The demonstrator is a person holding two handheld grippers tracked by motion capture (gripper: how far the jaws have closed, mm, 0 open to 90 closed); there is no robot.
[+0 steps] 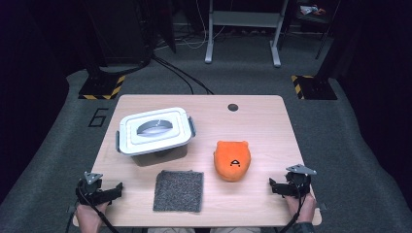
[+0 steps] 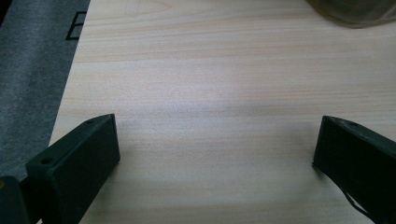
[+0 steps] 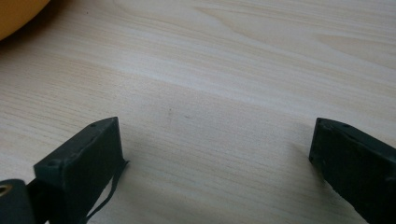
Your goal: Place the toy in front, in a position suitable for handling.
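On the wooden table, the largest item is a white lidded container, standing at the far left with its lid on. Next in size, a grey square mat lies at the near edge, roughly central. An orange plush toy sits right of centre, between the container and the right gripper, its length running away from the person.

Both tools rest at the near corners. The left gripper has its jaws spread wide over bare wood, nothing between them; the same holds for the right gripper in its own view.

Judgement: the toy lies just forward and inward of the right gripper, well apart from the left one. The right hand is the nearer for a first grasp, approaching across the toy's short width.
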